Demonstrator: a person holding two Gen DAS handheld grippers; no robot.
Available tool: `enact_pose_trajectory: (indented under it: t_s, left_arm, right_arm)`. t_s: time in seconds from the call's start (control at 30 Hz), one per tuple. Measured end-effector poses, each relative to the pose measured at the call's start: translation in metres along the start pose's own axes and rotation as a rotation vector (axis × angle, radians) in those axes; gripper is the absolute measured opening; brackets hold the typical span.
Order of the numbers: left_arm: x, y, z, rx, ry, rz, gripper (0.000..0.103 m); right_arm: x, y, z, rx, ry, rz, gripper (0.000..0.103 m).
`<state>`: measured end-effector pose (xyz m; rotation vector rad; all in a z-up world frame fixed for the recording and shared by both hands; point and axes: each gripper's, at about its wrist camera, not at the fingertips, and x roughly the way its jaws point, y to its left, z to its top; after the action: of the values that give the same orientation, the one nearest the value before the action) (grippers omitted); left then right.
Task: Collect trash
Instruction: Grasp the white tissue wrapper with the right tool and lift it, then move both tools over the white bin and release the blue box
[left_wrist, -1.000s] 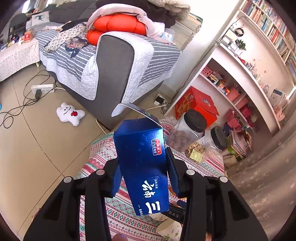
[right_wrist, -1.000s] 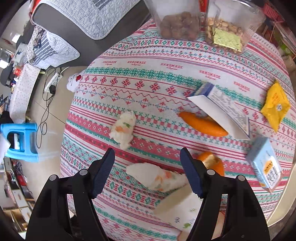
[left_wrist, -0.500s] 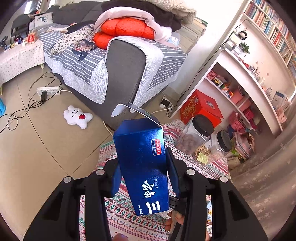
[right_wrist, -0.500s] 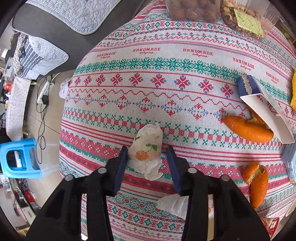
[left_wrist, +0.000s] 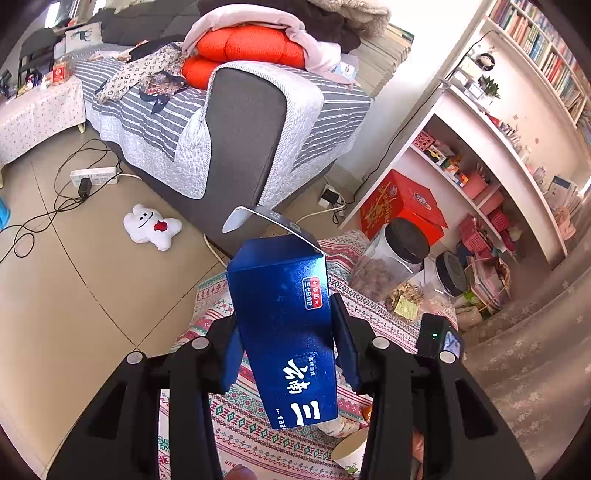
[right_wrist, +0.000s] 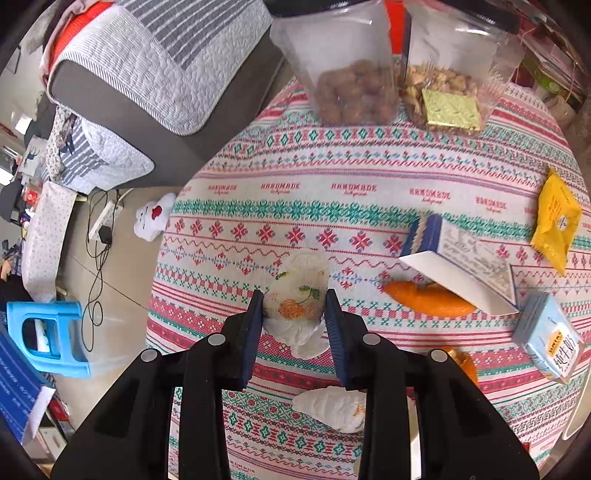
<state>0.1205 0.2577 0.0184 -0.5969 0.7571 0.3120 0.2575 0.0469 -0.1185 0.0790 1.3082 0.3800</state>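
Left gripper (left_wrist: 284, 347), black with blue pads: closed on a tall dark-blue cardboard carton (left_wrist: 286, 328) with white lettering, held tilted above the edge of the patterned red-green-white tablecloth (left_wrist: 251, 424), top flap open. Behind the carton, two clear plastic jars with black lids (left_wrist: 388, 266), standing side by side at the cloth's far edge.

Right gripper (right_wrist: 293, 317): pads narrowed against both sides of a crumpled white paper napkin printed with cherries and an orange (right_wrist: 299, 291); whether lifted or resting on the tablecloth (right_wrist: 332, 206), not clear from this angle.

Other litter on the cloth: second crumpled white tissue (right_wrist: 332, 406), below the gripped napkin; curved orange peel (right_wrist: 428, 301), partly under an opened white-and-blue flat box (right_wrist: 461, 269); yellow foil snack packet (right_wrist: 556, 225), near the right edge; small pale-blue milk carton (right_wrist: 550, 339), lying on its side.

Off the table: grey sofa with striped quilt (left_wrist: 236, 122); white plush toy (left_wrist: 151, 227) on the floor.
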Motion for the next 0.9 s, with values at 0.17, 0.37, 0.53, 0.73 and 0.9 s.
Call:
enact_pose_trajectory:
  t_s: [0.17, 0.37, 0.53, 0.73, 0.9]
  left_arm:
    - [0.007, -0.019, -0.008, 0.021, 0.016, -0.034, 0.043]
    - [0.015, -0.048, -0.023, 0.088, 0.04, -0.054, 0.043]
    - [0.02, -0.066, -0.033, 0.135, 0.052, -0.057, 0.043]
    - [0.027, -0.084, -0.046, 0.181, 0.068, -0.058, 0.043]
    - [0.031, -0.101, -0.057, 0.213, 0.077, -0.063, 0.043]
  right_arm:
    - [-0.037, -0.023, 0.004, 0.037, -0.098, -0.012, 0.031]
    - [-0.089, -0.073, -0.002, 0.113, -0.233, -0.059, 0.032]
    - [-0.128, -0.127, -0.016, 0.201, -0.339, -0.109, 0.032]
    - [-0.173, -0.19, -0.044, 0.291, -0.475, -0.248, 0.032]
    - [-0.198, -0.239, -0.069, 0.356, -0.54, -0.366, 0.032]
